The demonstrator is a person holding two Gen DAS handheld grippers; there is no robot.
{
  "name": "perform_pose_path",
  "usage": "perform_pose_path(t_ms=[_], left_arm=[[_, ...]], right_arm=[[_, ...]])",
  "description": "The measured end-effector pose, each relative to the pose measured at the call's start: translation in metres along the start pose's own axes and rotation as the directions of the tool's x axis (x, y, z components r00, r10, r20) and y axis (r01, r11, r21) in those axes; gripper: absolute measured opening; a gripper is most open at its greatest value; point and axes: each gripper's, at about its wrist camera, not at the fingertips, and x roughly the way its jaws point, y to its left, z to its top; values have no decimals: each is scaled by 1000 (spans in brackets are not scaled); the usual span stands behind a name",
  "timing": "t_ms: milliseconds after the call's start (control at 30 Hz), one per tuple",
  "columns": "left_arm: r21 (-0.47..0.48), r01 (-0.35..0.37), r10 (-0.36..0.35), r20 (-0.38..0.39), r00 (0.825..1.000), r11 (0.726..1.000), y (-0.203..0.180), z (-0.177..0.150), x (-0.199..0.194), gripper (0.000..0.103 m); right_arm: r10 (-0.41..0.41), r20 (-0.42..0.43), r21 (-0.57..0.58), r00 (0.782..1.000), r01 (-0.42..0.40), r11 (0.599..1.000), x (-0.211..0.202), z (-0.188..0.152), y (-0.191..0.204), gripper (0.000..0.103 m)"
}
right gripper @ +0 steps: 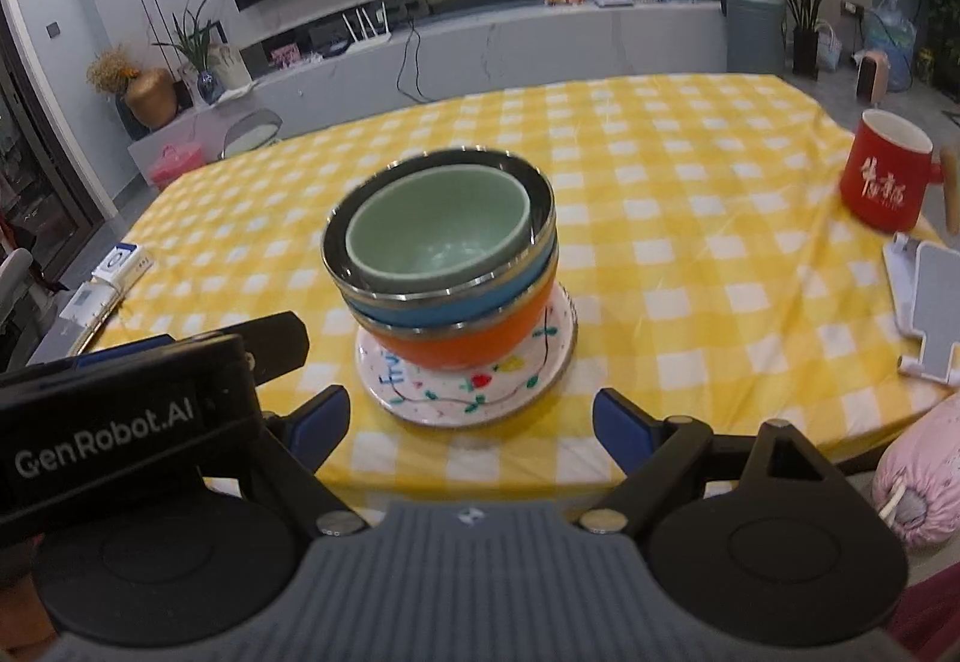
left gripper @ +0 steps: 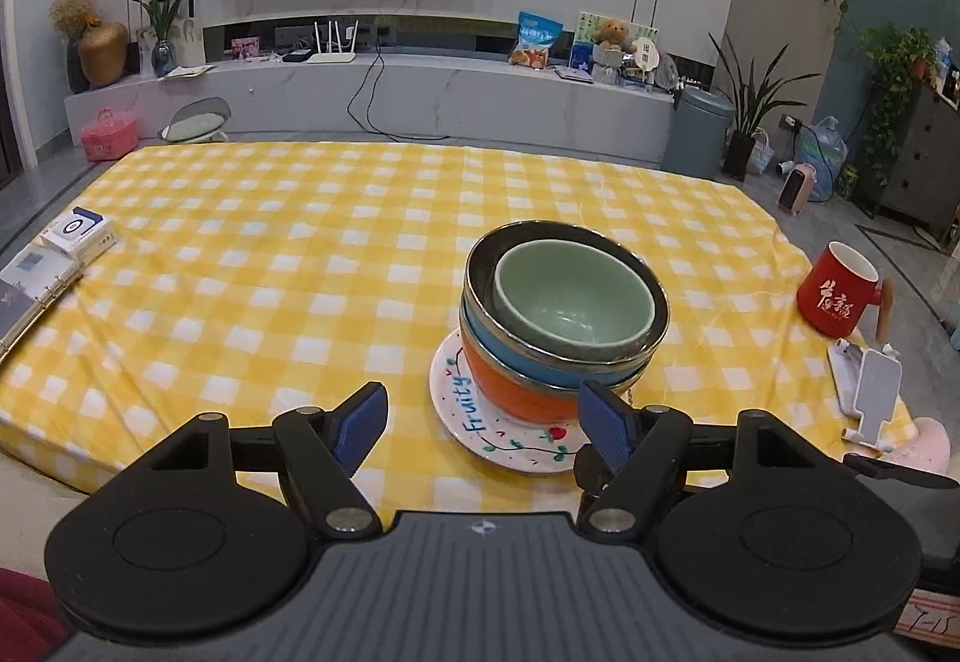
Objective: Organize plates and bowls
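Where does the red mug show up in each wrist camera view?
Left wrist view: the red mug stands at the right edge of the table, right of the stacked bowls.
Right wrist view: the red mug sits at upper right, slightly blurred.
Shared landmark: the white phone stand just in front of it.

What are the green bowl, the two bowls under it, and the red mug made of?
Green bowl: likely glazed ceramic, with a smooth soft sheen. Blue bowl and orange bowl: shiny silvery rims suggest stainless steel with coloured outer shells, perhaps plastic. Red mug: probably glossy ceramic, its handle looks wooden.
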Motion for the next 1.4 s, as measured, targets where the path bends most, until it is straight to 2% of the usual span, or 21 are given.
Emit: perform_pose_path(t_ms=[100,200,267,400,500,567,767,933,1233,1400], left_arm=[[-8,4,-4,-12,1000,1000,2,0,1,85],[-29,14,-14,-20,1000,999,4,-1,0,85],[-27,12,-13,-24,1000,1000,3,0,0,85],[-8,-10,10,-34,999,1000,2,-1,0,85],[-14,-4,4,-41,999,1000,3,-1,1,85],[-6,-15,15,-46,999,1000,2,-2,3,85],[-2,-16,15,-94,995,1000,4,-3,9,85],[27,-27,29,-90,995,999,4,-4,8,85],[-2,5,-5,-101,995,1000,7,-3,10,85],[-15,13,-15,-112,994,1000,9,-5,13,86]], right_arm=[[-7,-13,-13,1000,7,1000,1,-1,2,86],[21,-76,21,997,-20,1000,5,0,1,86],[42,-78,45,996,-39,998,5,-2,0,86],[14,-79,16,997,-13,1000,5,-3,4,86],[42,-91,38,995,-39,999,6,-4,2,86],[33,-91,29,995,-30,999,7,-4,3,86],[21,-111,15,994,-19,1000,11,-6,2,86],[24,-125,11,992,-23,1000,14,-8,4,86],[88,-151,53,985,-81,995,17,-8,1,86],[73,-157,45,985,-67,997,19,-10,3,86]])
